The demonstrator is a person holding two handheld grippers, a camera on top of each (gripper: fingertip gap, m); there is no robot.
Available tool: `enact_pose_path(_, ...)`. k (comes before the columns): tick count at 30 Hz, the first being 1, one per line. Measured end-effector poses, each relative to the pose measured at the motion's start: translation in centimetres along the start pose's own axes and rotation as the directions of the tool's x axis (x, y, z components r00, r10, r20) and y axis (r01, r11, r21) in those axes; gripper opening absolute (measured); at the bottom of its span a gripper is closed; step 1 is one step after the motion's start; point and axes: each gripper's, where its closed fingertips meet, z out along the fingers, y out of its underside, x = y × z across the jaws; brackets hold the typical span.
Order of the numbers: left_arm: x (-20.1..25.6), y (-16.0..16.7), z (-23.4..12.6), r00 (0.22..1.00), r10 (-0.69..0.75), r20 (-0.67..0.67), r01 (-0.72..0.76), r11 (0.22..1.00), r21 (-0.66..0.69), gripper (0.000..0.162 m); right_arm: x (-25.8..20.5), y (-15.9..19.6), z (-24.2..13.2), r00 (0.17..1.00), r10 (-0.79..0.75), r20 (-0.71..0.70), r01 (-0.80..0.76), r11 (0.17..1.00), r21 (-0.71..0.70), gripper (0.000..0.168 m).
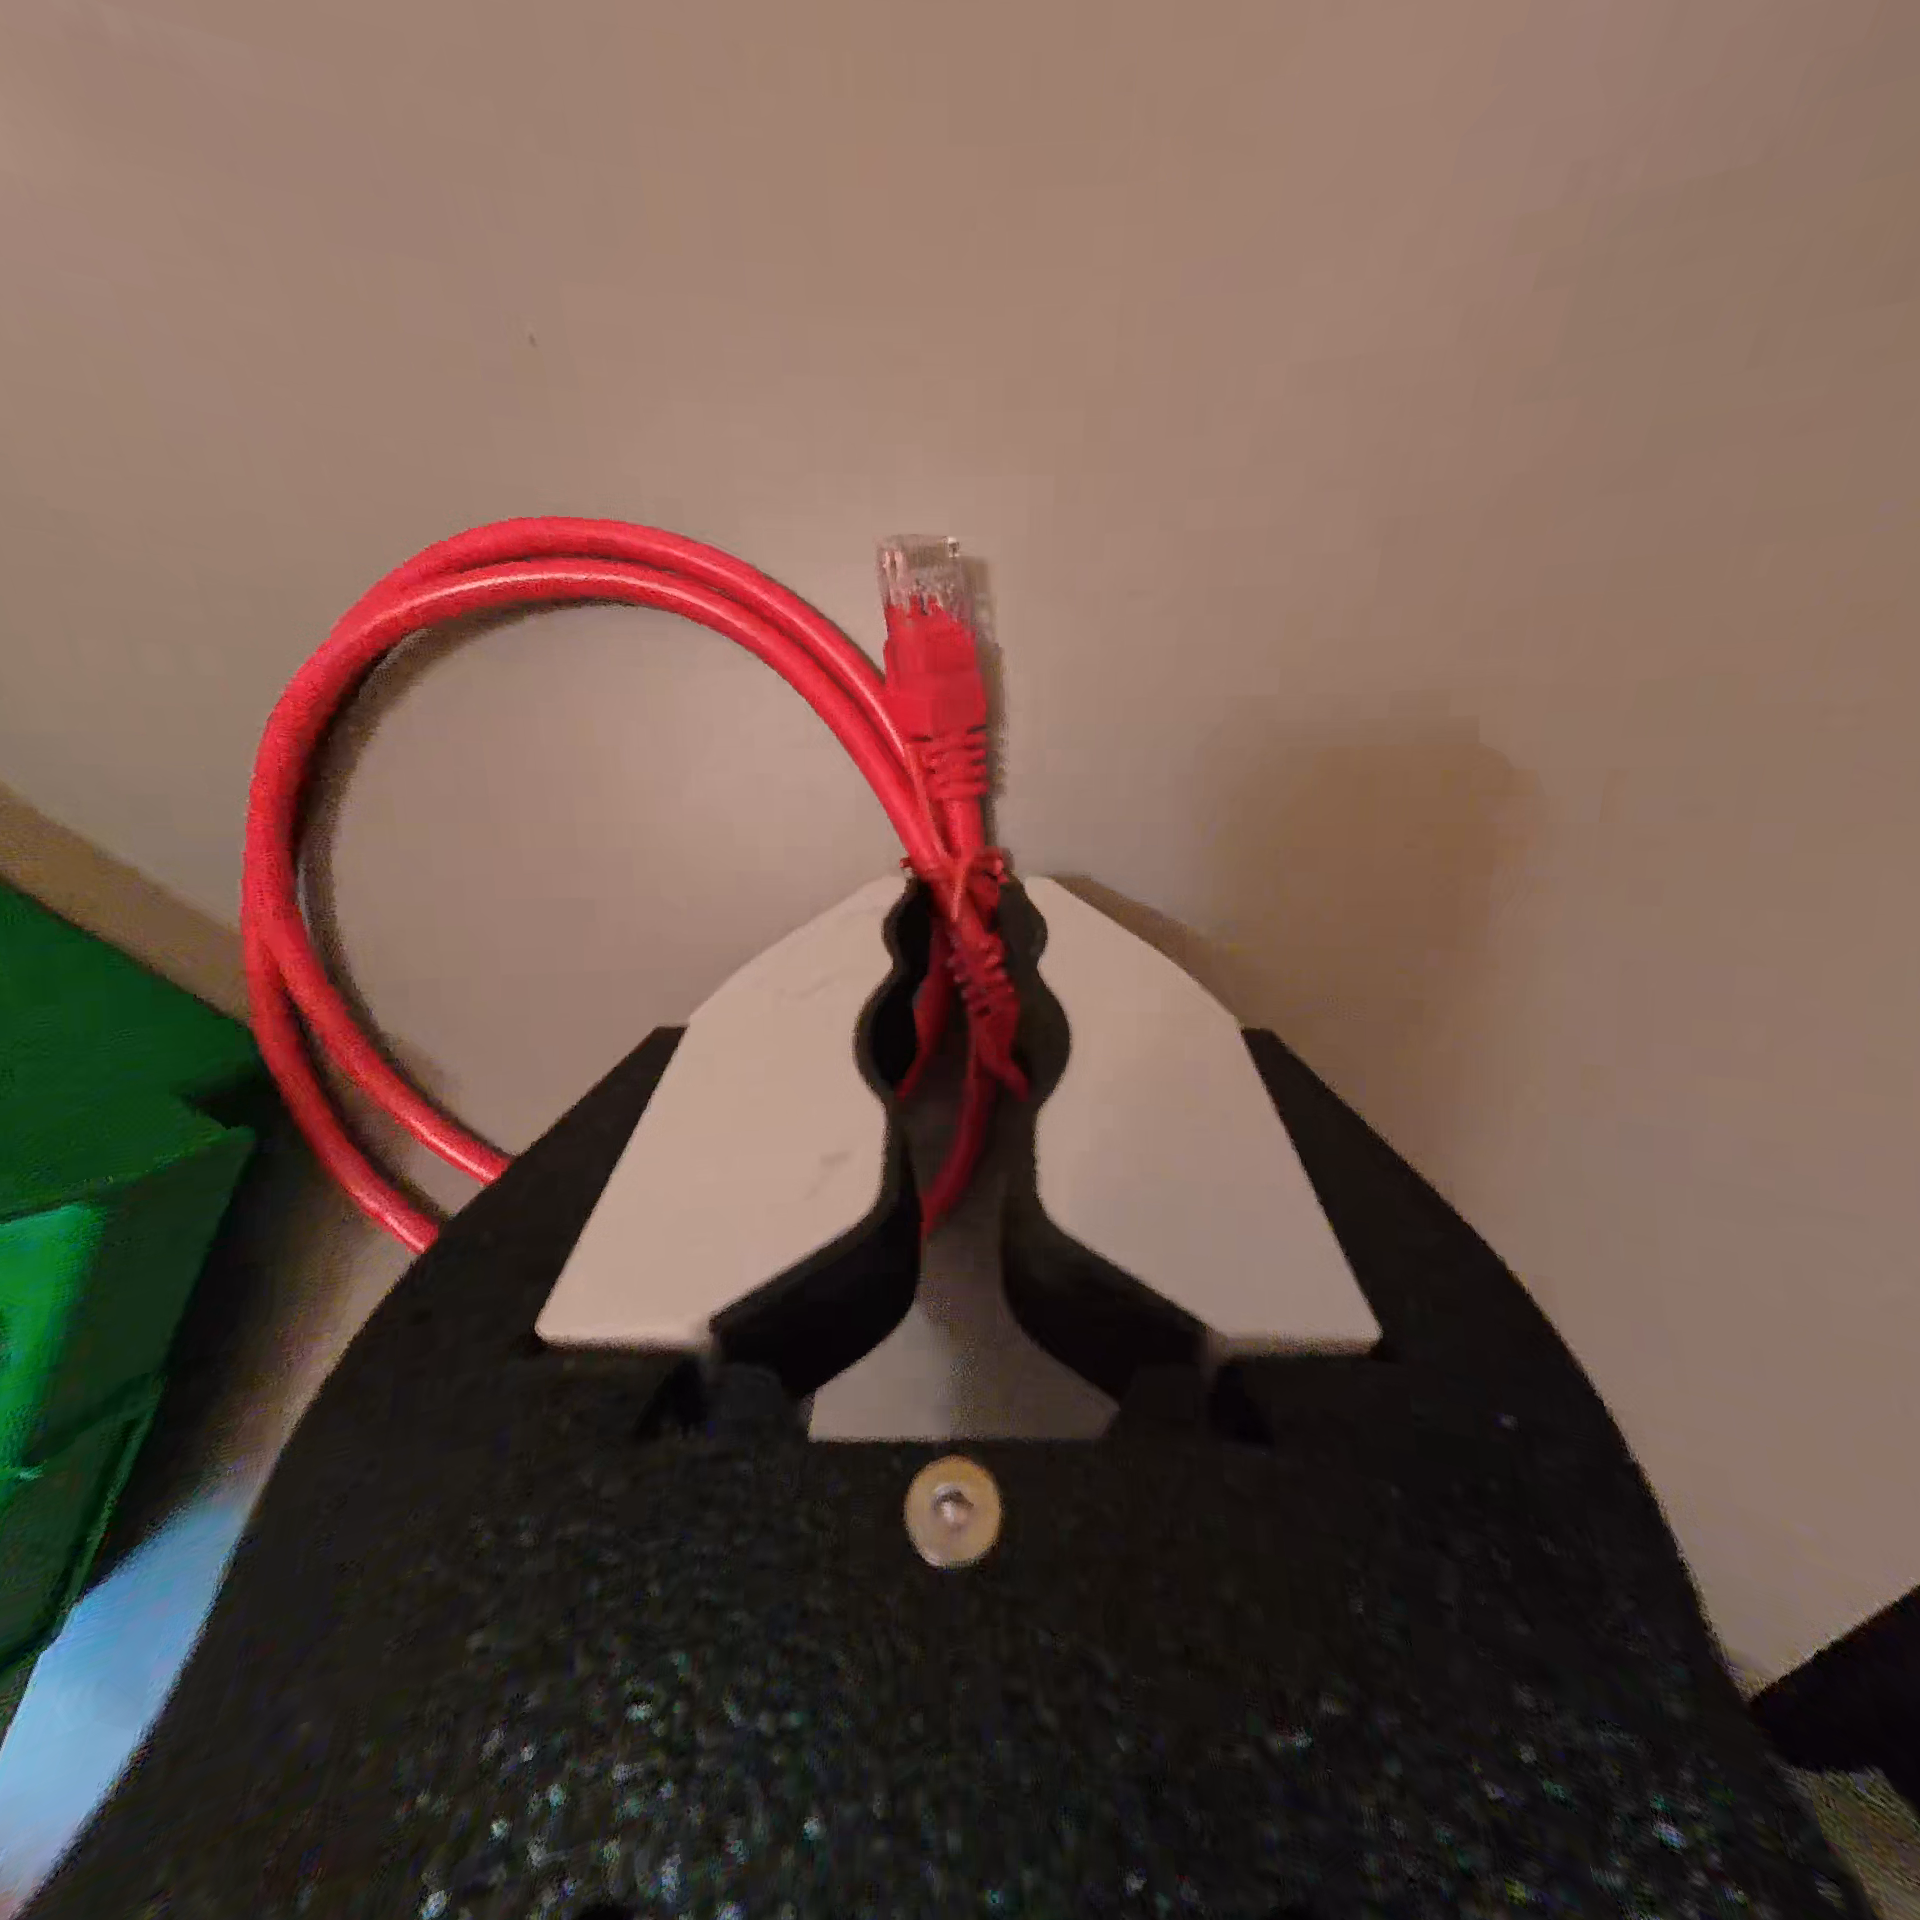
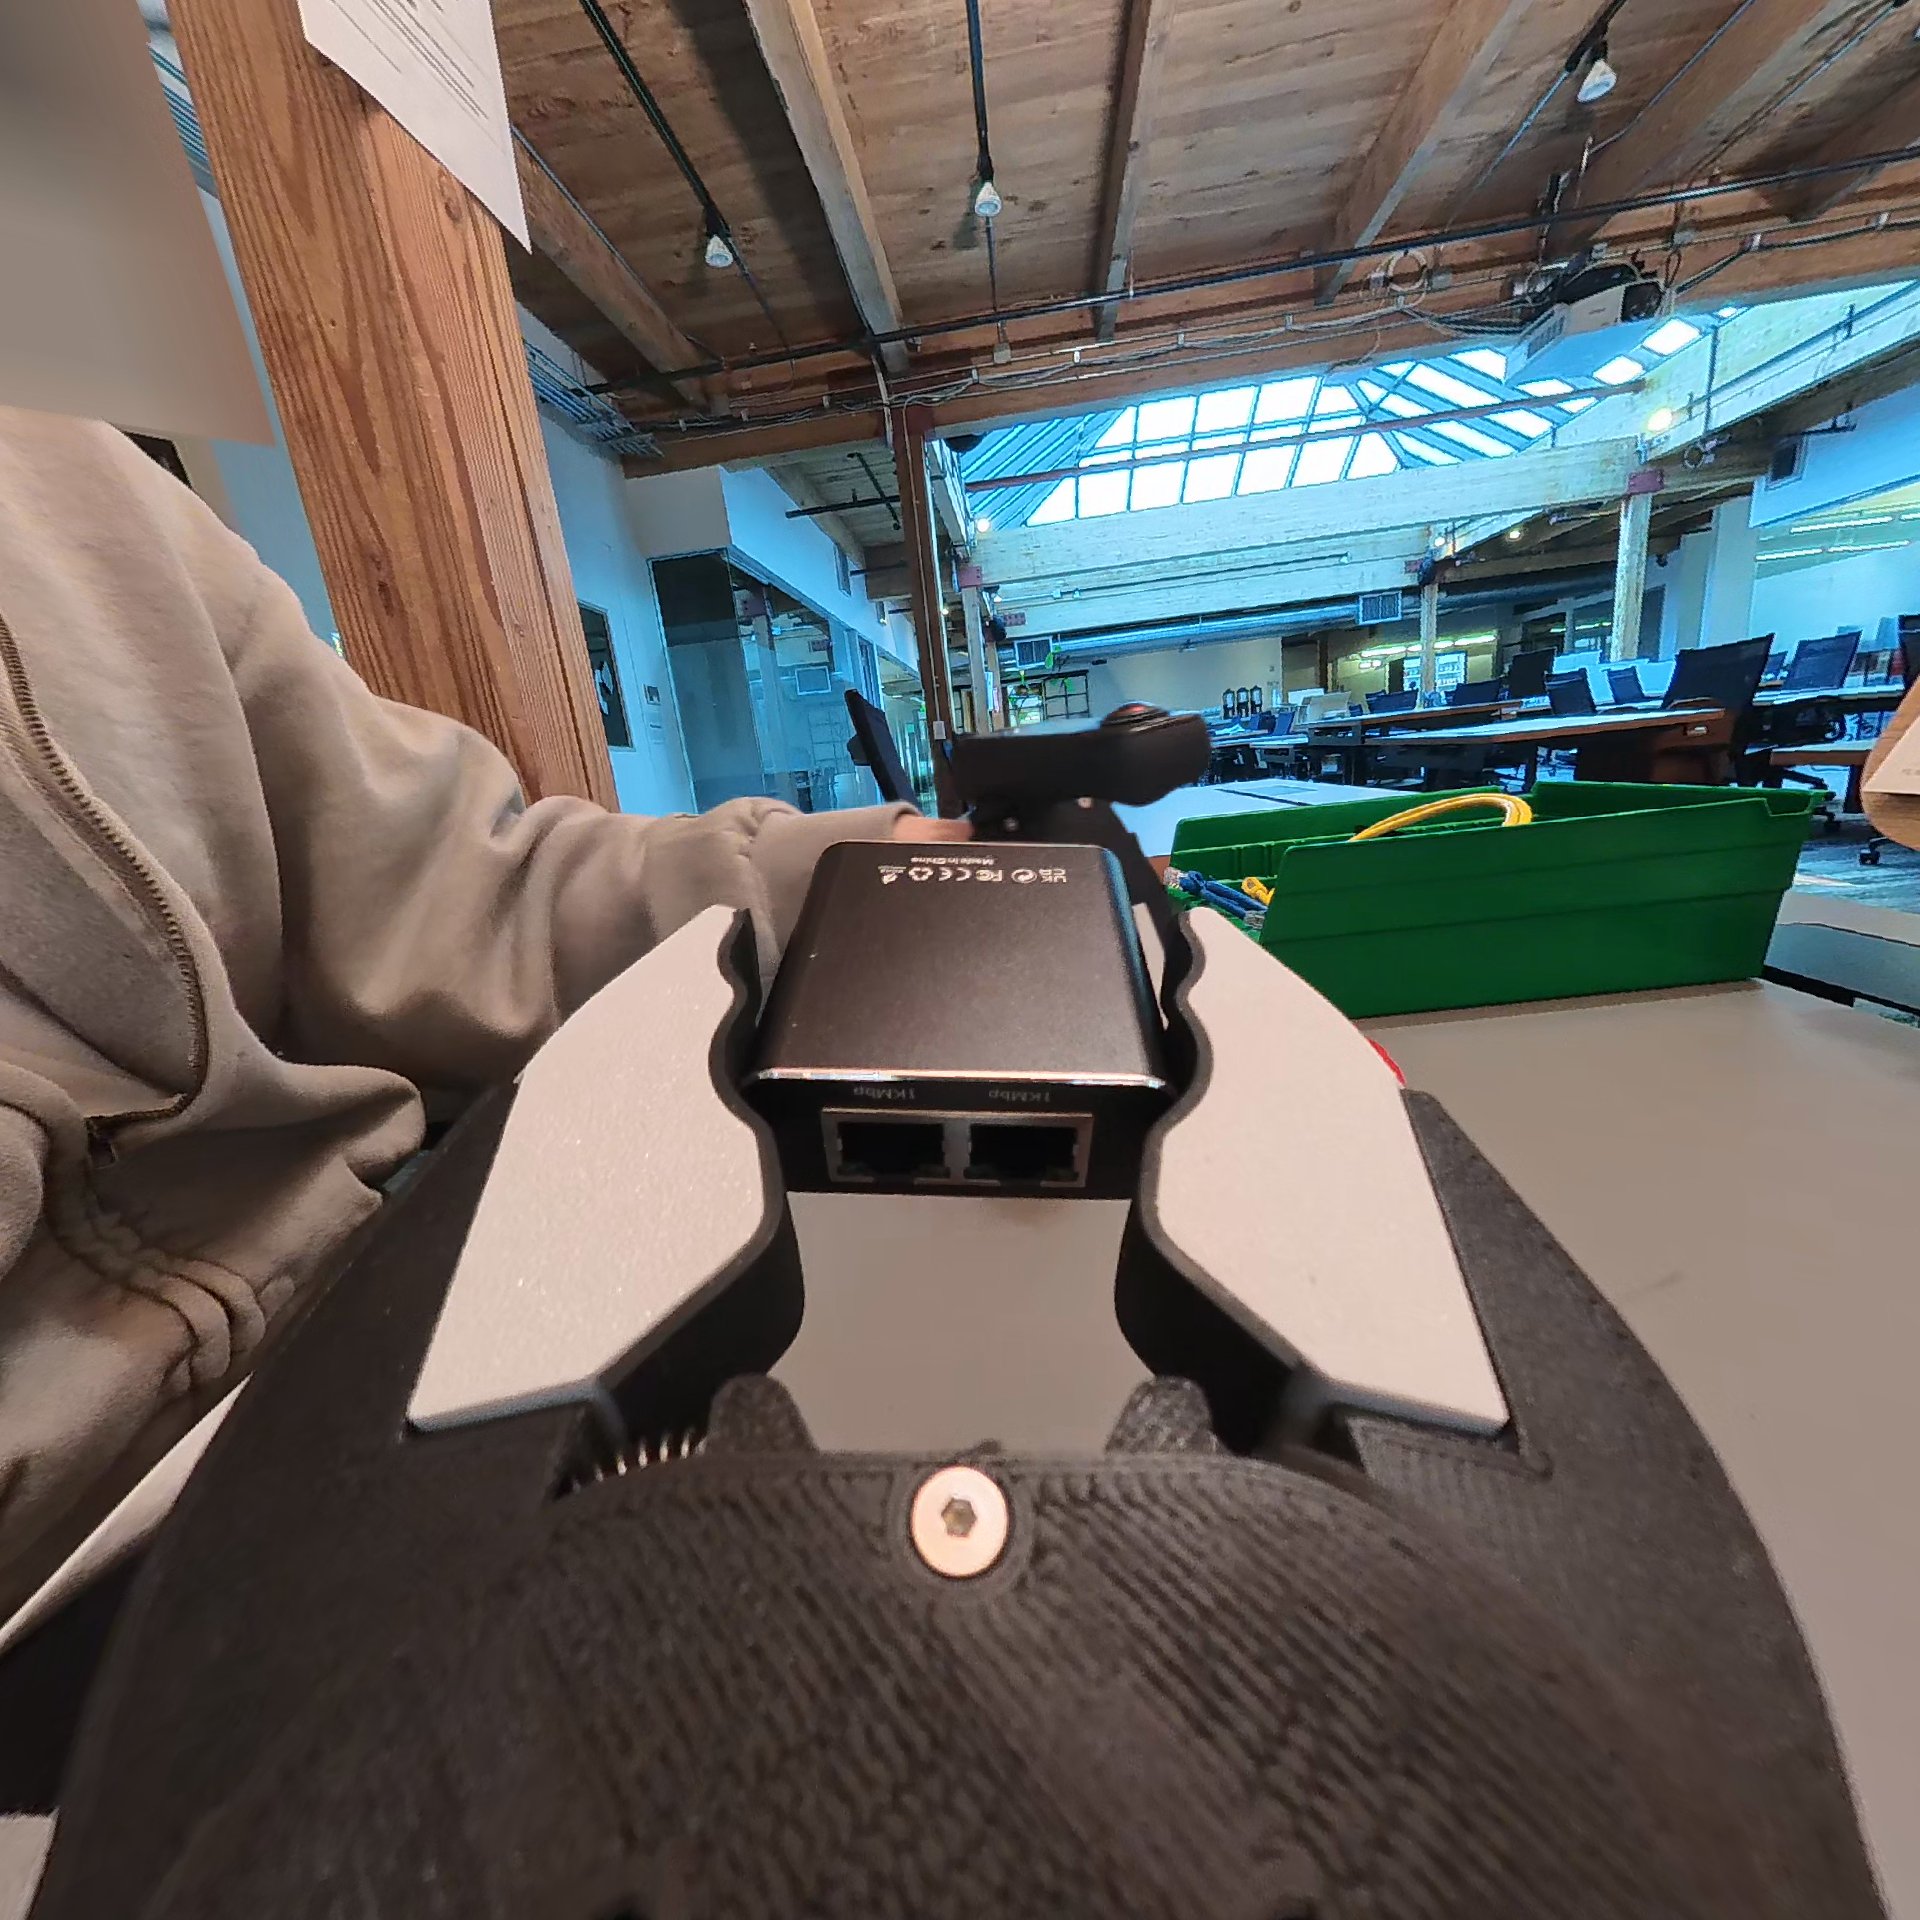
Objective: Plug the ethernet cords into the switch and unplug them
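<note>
Two ports unobstructed, red cord clamped

Left gripper, right gripper: both clamped.

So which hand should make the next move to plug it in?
Probably the left: its hand-held gripper holds the red cord, plug free. The right hand-held gripper steadies the switch, both ports empty.

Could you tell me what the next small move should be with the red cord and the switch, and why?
Probably bring the left gripper across so the clear plug of the red cord lines up with one of the switch's two ports. The right gripper grips the switch, both ports facing the camera look empty, and the plug sticks out free past the fingertips.
</note>
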Motion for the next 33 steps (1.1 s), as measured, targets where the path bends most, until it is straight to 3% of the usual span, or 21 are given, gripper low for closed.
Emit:
enact_pose_path(1, 0.0, 0.0, 0.0, 0.999, -0.015, -0.038, 0.015, 1.0, 0.005, 0.013, 0.0, 0.0, 0.0, 1.0, 0.0, -0.001, 0.0, 1.0, 0.0, 0.076)
enact_pose_path(5, 0.3, 0.0, -0.4, 0.974, -0.087, -0.208, 0.087, 0.996, -0.009, 0.012, -0.1, 0.2, 0.2, 1.0, -0.022, 0.002, 0.022, 1.0, -0.022, 0.076)
enact_pose_path(9, 3.6, -3.6, -5.4, 0.879, -0.063, -0.473, 0.1, 0.993, 0.054, 0.012, -0.6, -0.3, 0.3, 0.998, -0.07, 0.008, 0.07, 0.997, -0.037, 0.076)
enact_pose_path(14, 8.2, -7.0, -11.3, 0.766, 0.102, -0.635, -0.089, 0.995, 0.053, 0.012, -1.8, -3.1, 0.5, 0.983, -0.184, 0.025, 0.185, 0.981, -0.051, 0.076)
enact_pose_path(22, 13.6, -11.4, -14.7, 0.661, 0.271, -0.699, -0.267, 0.956, 0.119, 0.011, -3.5, -4.8, 0.4, 0.97, -0.233, 0.07, 0.237, 0.97, -0.049, 0.076)
enact_pose_path(25, 14.3, -12.3, -15.0, 0.655, 0.285, -0.7, -0.284, 0.951, 0.121, 0.011, -3.4, -4.6, 0.3, 0.972, -0.225, 0.074, 0.229, 0.972, -0.053, 0.076)
enact_pose_path(33, 14.0, -12.1, -14.6, 0.675, 0.265, -0.689, -0.292, 0.953, 0.08, 0.011, -3.1, -2.7, 0.5, 0.962, -0.265, 0.067, 0.273, 0.935, -0.226, 0.076)
